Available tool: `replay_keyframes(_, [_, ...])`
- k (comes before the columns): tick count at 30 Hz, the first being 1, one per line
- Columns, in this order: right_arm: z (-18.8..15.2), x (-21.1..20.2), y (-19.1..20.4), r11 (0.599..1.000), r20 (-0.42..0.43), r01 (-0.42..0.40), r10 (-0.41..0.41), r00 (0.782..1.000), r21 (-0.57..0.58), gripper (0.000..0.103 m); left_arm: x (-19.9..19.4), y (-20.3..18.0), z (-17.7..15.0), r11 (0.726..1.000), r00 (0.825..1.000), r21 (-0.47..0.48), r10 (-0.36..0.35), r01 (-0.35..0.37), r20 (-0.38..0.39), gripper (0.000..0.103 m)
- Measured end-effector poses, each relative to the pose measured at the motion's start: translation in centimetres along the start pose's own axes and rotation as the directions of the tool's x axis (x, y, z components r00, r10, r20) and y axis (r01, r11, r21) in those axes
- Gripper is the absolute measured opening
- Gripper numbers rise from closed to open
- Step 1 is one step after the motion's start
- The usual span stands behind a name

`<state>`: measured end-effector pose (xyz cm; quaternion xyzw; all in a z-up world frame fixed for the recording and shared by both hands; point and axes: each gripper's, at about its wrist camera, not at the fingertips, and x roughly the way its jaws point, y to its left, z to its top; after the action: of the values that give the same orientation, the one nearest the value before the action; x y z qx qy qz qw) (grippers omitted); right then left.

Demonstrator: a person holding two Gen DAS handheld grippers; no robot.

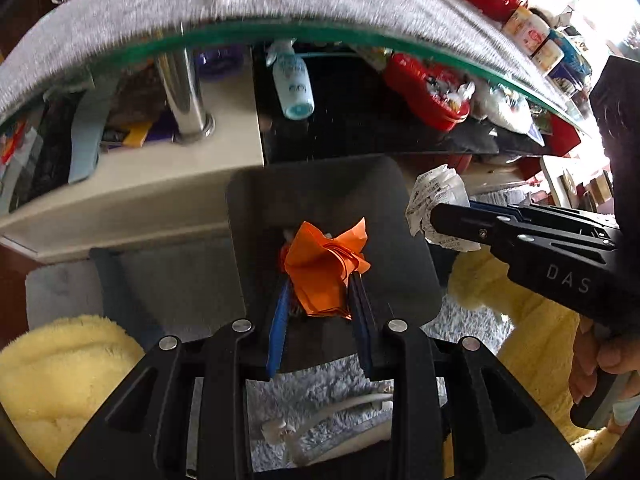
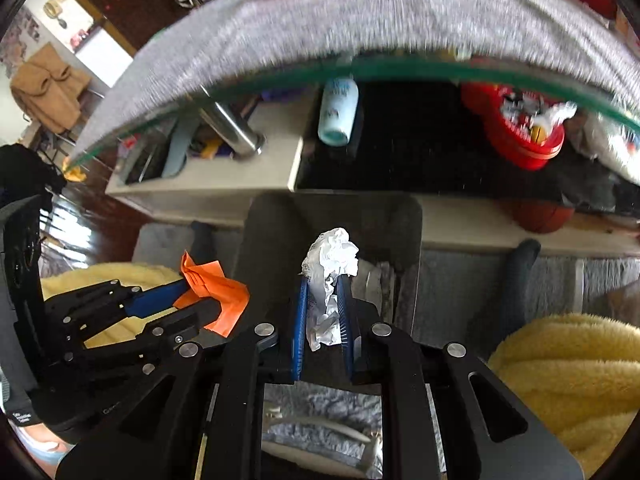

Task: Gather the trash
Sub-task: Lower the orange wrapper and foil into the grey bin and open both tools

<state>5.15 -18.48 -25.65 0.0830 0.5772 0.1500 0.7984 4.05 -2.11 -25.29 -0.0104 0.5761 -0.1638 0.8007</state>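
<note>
My left gripper (image 1: 320, 280) is shut on a crumpled orange paper (image 1: 326, 266), held over the open top of a dark grey bin (image 1: 248, 200) on the floor. In the right wrist view that orange paper (image 2: 216, 292) shows at left, still in the left gripper (image 2: 200, 296). My right gripper (image 2: 325, 284) is shut on a crumpled white receipt (image 2: 330, 264) above the same bin (image 2: 272, 216), which holds some pale scraps. From the left wrist view the receipt (image 1: 436, 196) and right gripper (image 1: 440, 216) hang at the bin's right rim.
A glass table edge with a grey cloth (image 1: 200, 4) overhangs just beyond the bin. Its lower shelf holds a white bottle (image 1: 294, 84) and a red container (image 1: 428, 88). Yellow fluffy fabric (image 2: 572, 380) lies on both sides, over a grey rug (image 1: 304, 400) with white cables.
</note>
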Motion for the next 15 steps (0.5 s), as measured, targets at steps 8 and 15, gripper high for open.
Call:
replay_keyframes(8, [0.1,1.3,-0.6,0.999,-0.034,0.001,0.000,0.999,0.035,0.036,0.6,0.6,0.1,1.000,1.000,-0.026,-0.004,0.004,-0.022,0.036])
replay_keyframes(15, [0.6,0.4,-1.5,0.997,0.015,0.005,-0.006,1.000,0.078,0.078,0.5,1.6,0.3,0.998,1.000,-0.059,0.012,-0.013,-0.022,0.055])
